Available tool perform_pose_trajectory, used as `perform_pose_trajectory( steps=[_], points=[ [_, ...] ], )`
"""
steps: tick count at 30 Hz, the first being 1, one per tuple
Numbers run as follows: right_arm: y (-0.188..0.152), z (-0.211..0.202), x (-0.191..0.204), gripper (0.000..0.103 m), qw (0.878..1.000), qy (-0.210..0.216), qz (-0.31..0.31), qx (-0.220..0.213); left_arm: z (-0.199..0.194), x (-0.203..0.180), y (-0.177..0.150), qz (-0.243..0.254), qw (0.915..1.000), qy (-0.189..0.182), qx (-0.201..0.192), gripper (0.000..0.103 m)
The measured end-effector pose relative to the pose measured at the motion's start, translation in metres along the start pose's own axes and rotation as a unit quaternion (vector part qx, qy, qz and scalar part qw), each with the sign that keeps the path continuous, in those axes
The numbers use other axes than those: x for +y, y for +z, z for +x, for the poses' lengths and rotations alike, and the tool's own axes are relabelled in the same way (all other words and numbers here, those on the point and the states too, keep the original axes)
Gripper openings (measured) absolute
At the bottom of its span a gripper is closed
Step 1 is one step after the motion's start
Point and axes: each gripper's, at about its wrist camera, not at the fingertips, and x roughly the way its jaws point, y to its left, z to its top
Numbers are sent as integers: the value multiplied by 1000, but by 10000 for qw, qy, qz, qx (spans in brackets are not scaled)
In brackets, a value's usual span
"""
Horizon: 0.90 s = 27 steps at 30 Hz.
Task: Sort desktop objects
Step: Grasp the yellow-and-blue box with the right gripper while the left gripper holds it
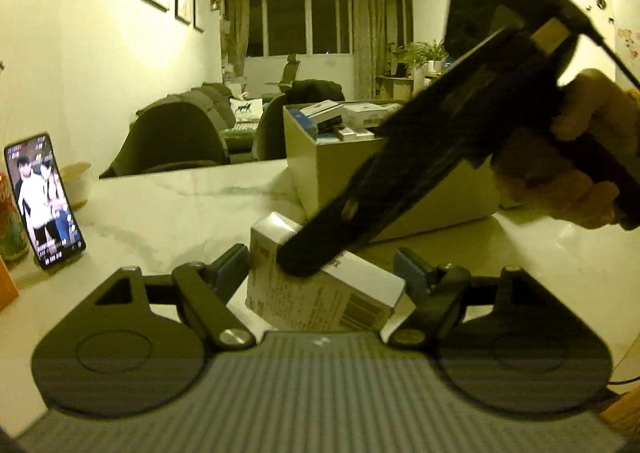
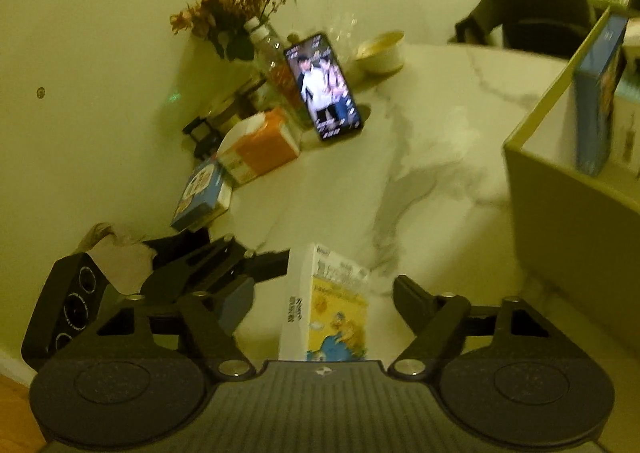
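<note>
Right now the left gripper (image 1: 320, 273) holds a small white carton (image 1: 320, 293) between its 2 fingers, the blue pads seeming to press on either end of it, though the contact is partly hidden. The carton sits tilted, a barcode on its near right face. Across it from the upper right reaches the right gripper (image 1: 304, 257), dark and blurred, its tip lying on the carton's top edge; a hand (image 1: 576, 157) grips its handle at the far right.

From the right wrist view, the same carton (image 2: 328, 305) stands between the right gripper's (image 2: 324, 293) spread fingers, yellow and blue print facing up. The right finger is clear of it; whether the left one touches I cannot tell.

Behind, on the marble table (image 1: 180, 205), an open beige box (image 1: 360, 173) holds several other cartons. At the far left a phone (image 1: 44, 201) leans upright with its screen lit, a pale bowl (image 1: 78, 181) just behind it. Along the wall in the right wrist view stand a vase of dried flowers (image 2: 236, 13), an orange carton (image 2: 260, 149) and a blue carton (image 2: 200, 193).
</note>
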Motion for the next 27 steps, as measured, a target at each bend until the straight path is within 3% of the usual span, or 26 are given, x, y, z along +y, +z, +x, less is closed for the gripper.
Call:
perform_pose_trajectory(
  steps=[4,8,11,13,15,18,27],
  points=[
    [-2,6,-4,41,9998,44,164,137,1,-5,1,171,9999,-4,3,78],
    [-3,4,-8,32,9994,117,328,77,3,-6,1,232,9997,-22,31,79],
    [-5,2,-12,30,9989,125,452,35,4,-7,1,248,9997,-56,46,81],
    [-6,1,-15,29,9987,112,504,14,4,-6,2,203,9997,-96,40,89],
    [-7,-1,-17,22,9986,15,523,-24,3,-4,2,96,9998,-169,39,95],
    [-7,-5,-21,22,9980,0,626,-90,3,2,2,-108,9996,-248,68,102],
    [-3,-30,-32,22,9957,-202,792,-438,2,12,2,-594,9970,-495,12,103]
  ],
)
